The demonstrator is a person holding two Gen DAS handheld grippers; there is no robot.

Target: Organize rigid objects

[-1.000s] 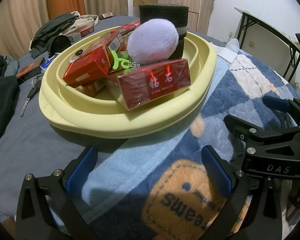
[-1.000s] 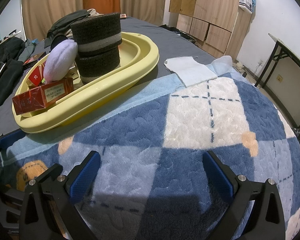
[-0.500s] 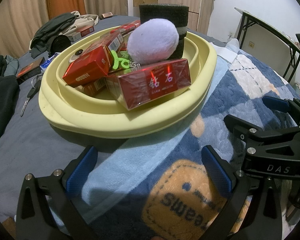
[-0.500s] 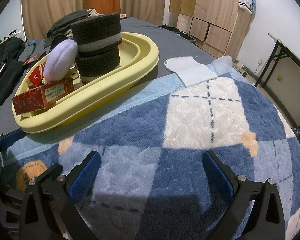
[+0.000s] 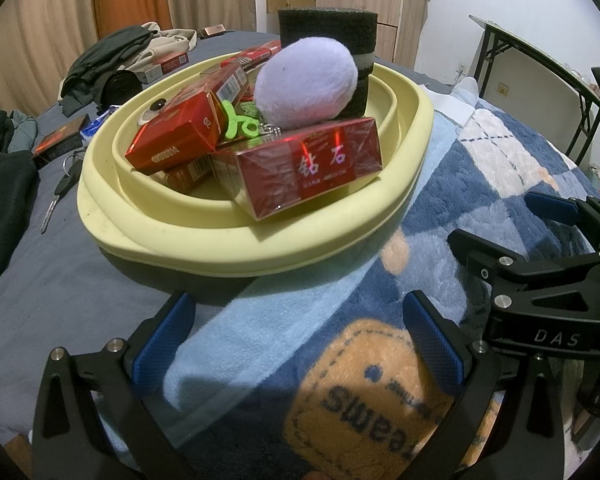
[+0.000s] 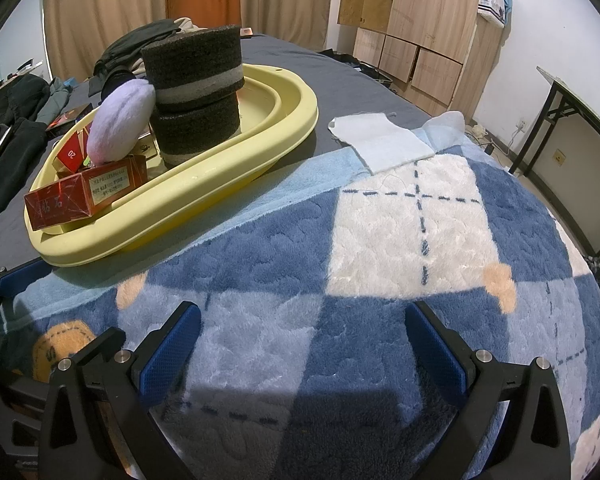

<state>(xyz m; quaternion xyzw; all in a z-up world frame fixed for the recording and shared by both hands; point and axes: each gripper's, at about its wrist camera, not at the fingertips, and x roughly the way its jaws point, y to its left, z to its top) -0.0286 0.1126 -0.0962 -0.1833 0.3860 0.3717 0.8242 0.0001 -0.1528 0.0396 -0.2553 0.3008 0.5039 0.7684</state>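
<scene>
A pale yellow oval basin (image 5: 204, 236) (image 6: 204, 188) sits on the bed, half on a blue checked blanket (image 6: 380, 248). Inside lie several red boxes, the largest (image 5: 312, 168) (image 6: 68, 200) at the near rim, a smaller one (image 5: 176, 140) to its left. A lilac plush ball (image 5: 306, 80) (image 6: 120, 120) leans on two stacked dark foam rolls (image 6: 196, 92) (image 5: 328, 28), with a green clip (image 5: 240, 124) beside it. My left gripper (image 5: 298, 340) stands open and empty just short of the basin. My right gripper (image 6: 300, 348) is open over bare blanket; it also shows at the right of the left wrist view (image 5: 540, 240).
Dark clothes (image 5: 104, 64) are piled on the grey sheet behind and left of the basin. A red box (image 5: 60, 140), keys (image 5: 66, 180) and another box (image 5: 168, 66) lie near them. A white cloth (image 6: 380, 140) lies past the basin. A folding table (image 6: 572, 120) stands right, wooden cabinets (image 6: 420, 32) behind.
</scene>
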